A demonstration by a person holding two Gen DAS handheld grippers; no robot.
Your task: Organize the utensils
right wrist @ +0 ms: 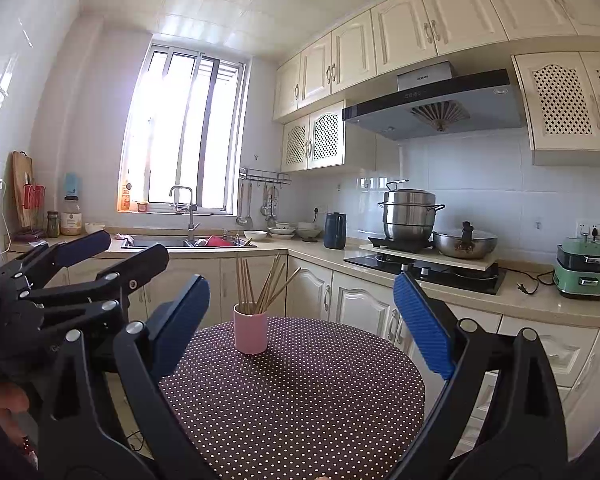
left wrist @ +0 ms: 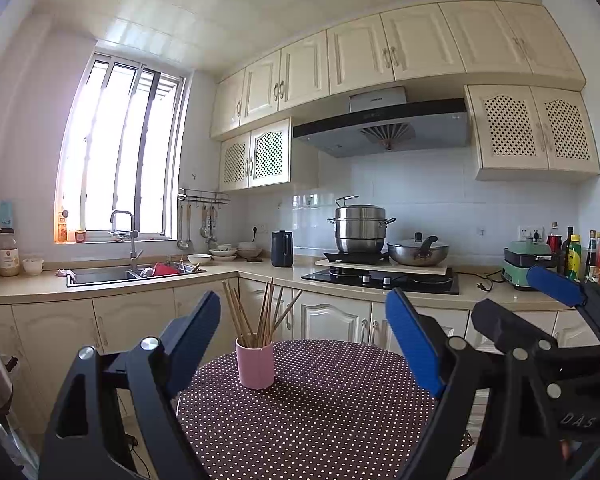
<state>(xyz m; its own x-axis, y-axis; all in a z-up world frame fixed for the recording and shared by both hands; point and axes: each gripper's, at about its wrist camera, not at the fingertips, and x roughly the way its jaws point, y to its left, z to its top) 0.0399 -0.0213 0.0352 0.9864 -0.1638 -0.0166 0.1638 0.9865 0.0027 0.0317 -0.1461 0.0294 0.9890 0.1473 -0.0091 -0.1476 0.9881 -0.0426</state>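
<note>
**Kitchen, dotted tabletop, both tongs spread and empty**

Kitchen cabinets and a bright window back a round tabletop [left wrist: 332, 420] under a brown polka-dot cloth. Left tongs [left wrist: 304, 340] stand wide apart with nothing between the blue pads; right tongs [right wrist: 300, 320] are likewise spread and hold nothing. Each pair shows at the edge of the other's view, side by side and apart.

Beyond both, toward the far edge of the tabletop, stands a pink cup [left wrist: 255, 364], upright, with a loose bundle of wooden chopsticks [left wrist: 260, 312] fanned out of its mouth.

Chopsticks are likely light, stiff and thin, prone to roll or slip between pads; gripping several together near mid-length, above the cup's rim, looks safest. The cup seems light and could tip if the sticks drag.

Hidden: the sticks' lower ends inside the cup, their exact count, and the tabletop's near edge behind the tongs.
</note>
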